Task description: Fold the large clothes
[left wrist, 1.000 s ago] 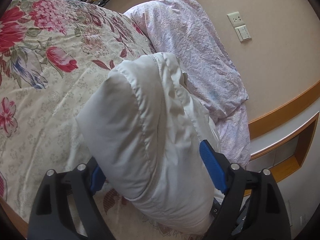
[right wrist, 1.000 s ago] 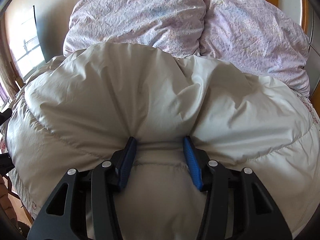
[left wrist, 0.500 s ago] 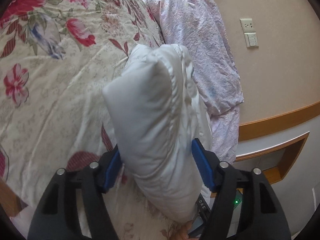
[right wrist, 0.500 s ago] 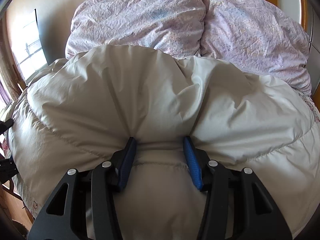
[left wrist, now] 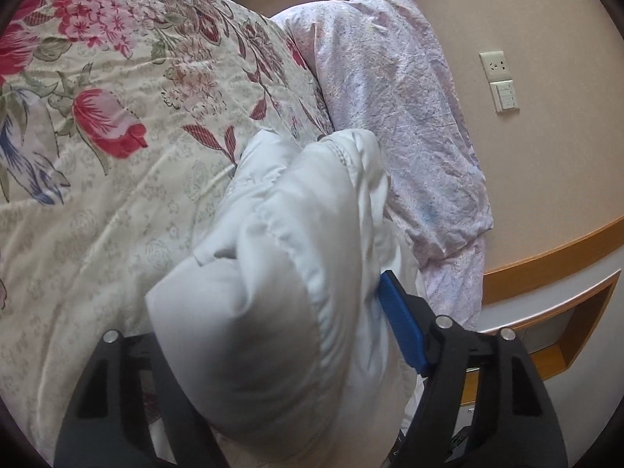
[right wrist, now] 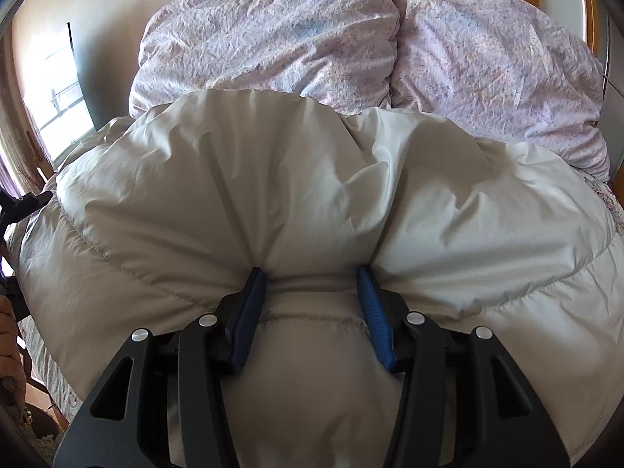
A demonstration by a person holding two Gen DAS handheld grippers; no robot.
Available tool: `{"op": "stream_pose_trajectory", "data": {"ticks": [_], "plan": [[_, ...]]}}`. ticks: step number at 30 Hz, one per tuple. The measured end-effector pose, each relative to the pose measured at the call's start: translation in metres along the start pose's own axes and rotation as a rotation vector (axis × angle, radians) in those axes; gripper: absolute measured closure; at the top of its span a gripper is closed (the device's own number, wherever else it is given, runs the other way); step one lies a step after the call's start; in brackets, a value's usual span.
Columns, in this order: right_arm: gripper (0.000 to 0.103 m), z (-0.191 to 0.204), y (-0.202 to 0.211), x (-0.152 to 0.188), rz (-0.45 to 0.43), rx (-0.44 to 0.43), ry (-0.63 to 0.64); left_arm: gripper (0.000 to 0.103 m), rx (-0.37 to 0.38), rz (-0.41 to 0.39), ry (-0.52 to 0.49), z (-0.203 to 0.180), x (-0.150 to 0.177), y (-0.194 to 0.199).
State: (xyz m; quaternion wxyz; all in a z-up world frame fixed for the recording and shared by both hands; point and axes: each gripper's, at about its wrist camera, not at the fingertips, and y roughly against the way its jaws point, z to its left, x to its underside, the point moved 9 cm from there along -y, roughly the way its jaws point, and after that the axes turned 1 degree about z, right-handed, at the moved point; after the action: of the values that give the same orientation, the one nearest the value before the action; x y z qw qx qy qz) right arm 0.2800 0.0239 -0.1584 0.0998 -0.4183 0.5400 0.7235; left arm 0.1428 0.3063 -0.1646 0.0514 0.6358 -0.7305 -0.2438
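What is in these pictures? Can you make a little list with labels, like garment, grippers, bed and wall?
garment: puffy white quilted jacket, bunched up
left gripper: shut on a thick fold of the jacket; only one blue finger pad shows
right gripper: shut on a stitched seam of the jacket
bed: cream bedspread with red flowers beneath the jacket
pillows: two crinkled pale lilac pillows behind the jacket
wall: beige, with a white socket and switch
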Motion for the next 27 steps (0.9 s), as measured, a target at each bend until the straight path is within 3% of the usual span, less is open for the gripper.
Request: {"op": "stream_pose_trajectory", "data": {"ticks": [6,14,17,27], "plan": [[0.051,-0.001,0.0,-0.001,0.02,0.005,-0.029,0.039,-0.041,0.01,-0.036,0.0,0.001,-0.003],[0.05,0.002,0.009,-0.001,0.043,0.058,-0.08,0.06,-0.113,-0.022,-0.275,-0.031,0.008,0.011],[0.05,0.007,0.005,0.001,0.022,0.108,-0.01,0.062,-0.11,-0.037,-0.348,-0.052,0.011,0.015],[0.049,0.006,-0.003,0.003,0.031,0.111,0.008,0.062,-0.071,-0.093,-0.707,-0.16,0.056,0.027]]}}
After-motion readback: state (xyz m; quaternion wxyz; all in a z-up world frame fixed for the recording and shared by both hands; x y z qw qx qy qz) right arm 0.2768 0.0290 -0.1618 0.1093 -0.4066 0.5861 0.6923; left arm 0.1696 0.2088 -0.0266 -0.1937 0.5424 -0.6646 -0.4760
